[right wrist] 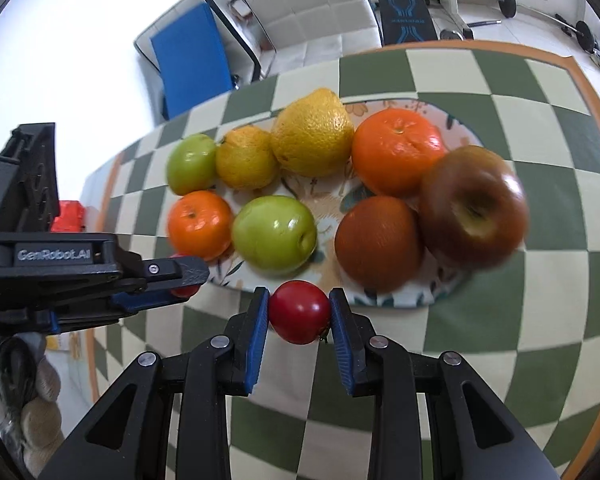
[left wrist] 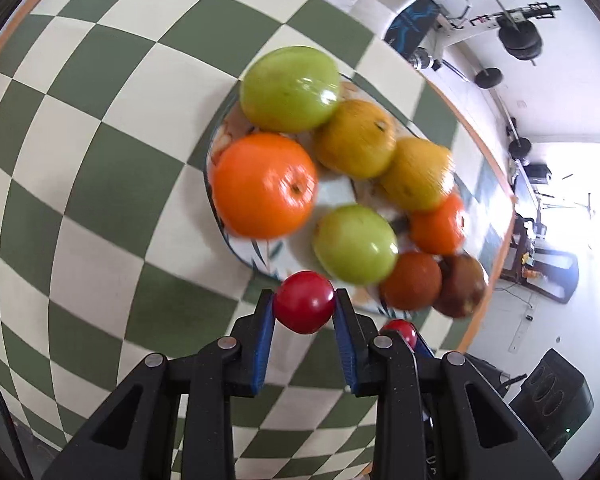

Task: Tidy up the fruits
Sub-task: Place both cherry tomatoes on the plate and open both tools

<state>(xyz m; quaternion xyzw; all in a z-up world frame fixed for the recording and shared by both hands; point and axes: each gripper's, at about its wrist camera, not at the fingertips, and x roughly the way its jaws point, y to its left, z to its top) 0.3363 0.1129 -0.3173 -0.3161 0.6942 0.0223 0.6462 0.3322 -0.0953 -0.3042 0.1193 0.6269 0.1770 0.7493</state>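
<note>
A floral oval plate [left wrist: 260,258] [right wrist: 400,300] on the checked tablecloth holds several fruits: two green apples [left wrist: 290,88] [right wrist: 274,232], two oranges [left wrist: 264,186] [right wrist: 396,152], two yellow citrus [left wrist: 356,138] [right wrist: 312,132], a brown-red fruit [left wrist: 410,280] [right wrist: 378,240] and a dark red apple [left wrist: 460,290] [right wrist: 474,210]. My left gripper [left wrist: 304,296] is shut on a small red fruit [left wrist: 304,304] just in front of the plate's near rim. My right gripper [right wrist: 299,300] is shut on another small red fruit [right wrist: 299,314], also at the rim. In the right wrist view the left gripper [right wrist: 180,280] comes in from the left, its fruit mostly hidden.
The green-and-cream checked cloth [left wrist: 100,200] [right wrist: 520,320] has an orange border at the table edge [left wrist: 484,280]. Behind the table stand a white chair [right wrist: 308,8], a blue panel [right wrist: 192,60] and exercise gear [right wrist: 408,16]. A red object [right wrist: 70,216] lies off the table's left.
</note>
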